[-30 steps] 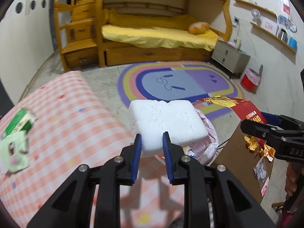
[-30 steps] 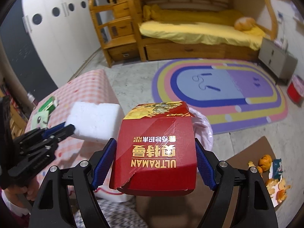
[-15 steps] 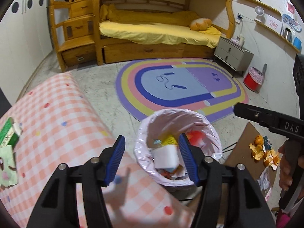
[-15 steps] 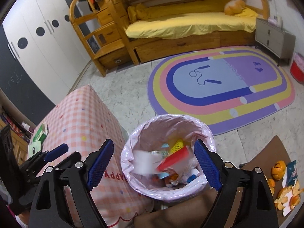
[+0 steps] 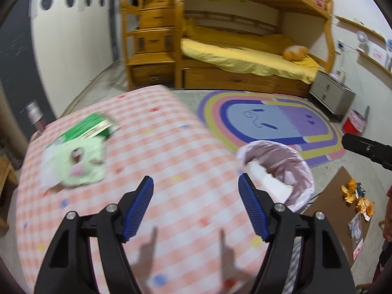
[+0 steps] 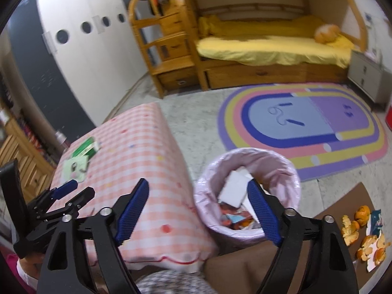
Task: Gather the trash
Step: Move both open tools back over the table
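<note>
Left wrist view: left tool (image 5: 196,186) spread wide, holding nothing, above the pink checked surface (image 5: 171,152). Green carton (image 5: 85,128), long axis running toward the far right, lies touching a pale green wrapper (image 5: 80,164). Trash bin (image 5: 279,169), pink-lined, upright beside the surface's right edge.

Right wrist view: right tool (image 6: 198,188) spread wide, holding nothing, over the bin; white foam block (image 6: 234,188) tilted inside. Orange peels (image 6: 362,232) on brown cardboard (image 6: 343,201).

motion blur smears the green carton (image 5: 89,128) and pale packet (image 5: 80,165).
</note>
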`<state>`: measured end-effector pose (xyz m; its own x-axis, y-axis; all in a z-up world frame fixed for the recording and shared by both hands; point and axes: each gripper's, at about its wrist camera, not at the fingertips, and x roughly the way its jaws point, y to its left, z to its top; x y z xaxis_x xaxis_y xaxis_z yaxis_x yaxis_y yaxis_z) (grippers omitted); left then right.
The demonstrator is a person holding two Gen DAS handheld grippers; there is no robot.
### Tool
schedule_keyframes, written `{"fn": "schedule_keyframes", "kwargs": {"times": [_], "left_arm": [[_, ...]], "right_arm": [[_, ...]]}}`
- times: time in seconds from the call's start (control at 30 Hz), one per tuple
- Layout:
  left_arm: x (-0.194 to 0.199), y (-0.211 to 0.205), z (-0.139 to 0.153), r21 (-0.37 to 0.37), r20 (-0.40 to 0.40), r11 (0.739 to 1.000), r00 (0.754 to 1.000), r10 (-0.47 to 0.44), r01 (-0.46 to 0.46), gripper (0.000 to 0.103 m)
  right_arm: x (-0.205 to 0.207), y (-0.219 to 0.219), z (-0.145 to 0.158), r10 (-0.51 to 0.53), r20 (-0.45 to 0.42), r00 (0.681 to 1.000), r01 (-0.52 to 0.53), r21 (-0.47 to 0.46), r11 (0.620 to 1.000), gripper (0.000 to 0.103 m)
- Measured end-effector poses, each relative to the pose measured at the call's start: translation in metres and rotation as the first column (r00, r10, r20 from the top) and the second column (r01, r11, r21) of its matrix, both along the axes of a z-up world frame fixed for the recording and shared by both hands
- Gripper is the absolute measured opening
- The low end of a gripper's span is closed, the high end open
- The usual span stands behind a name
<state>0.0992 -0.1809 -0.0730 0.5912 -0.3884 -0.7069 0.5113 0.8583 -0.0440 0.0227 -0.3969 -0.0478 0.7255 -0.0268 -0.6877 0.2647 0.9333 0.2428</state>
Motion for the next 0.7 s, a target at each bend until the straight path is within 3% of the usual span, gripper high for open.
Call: {"fn": "schedule_keyframes", "kwargs": {"times": [0.07,0.13,0.23,0.43,0.7], "left_arm": [[-0.001,0.026,0.001,-0.002,-0.005,0.999,0.999,0.049,-0.049,0.071],[-0.001,0.046,-0.001,0.005,-0.004,0.996,0.996,0.090,-0.090,0.071],[0.002,0.081,-0.003,0.007,-0.006,0.988,0.988,0.157,-0.157,0.071],[0.010,0.141,-0.004,0.036,0.034,0.954,0.955,0.295,-0.297,0.075],[0.038,0.203,-0.011,0.026,0.011,0.904,0.905,0.426,-0.426,0.078]], "right_arm": [[0.004,0.017,0.001,0.036,0.002,0.999,-0.036,-0.007,0.999,0.062],[0.013,0.040,0.002,0.090,-0.003,0.996,-0.090,-0.020,0.996,0.042],[0.028,0.074,0.001,0.182,-0.014,0.983,-0.182,-0.028,0.983,0.033],[0.067,0.138,-0.003,0.337,-0.031,0.941,-0.338,-0.063,0.939,0.034],[0.127,0.195,-0.021,0.422,-0.065,0.904,-0.427,-0.085,0.900,0.038]]}}
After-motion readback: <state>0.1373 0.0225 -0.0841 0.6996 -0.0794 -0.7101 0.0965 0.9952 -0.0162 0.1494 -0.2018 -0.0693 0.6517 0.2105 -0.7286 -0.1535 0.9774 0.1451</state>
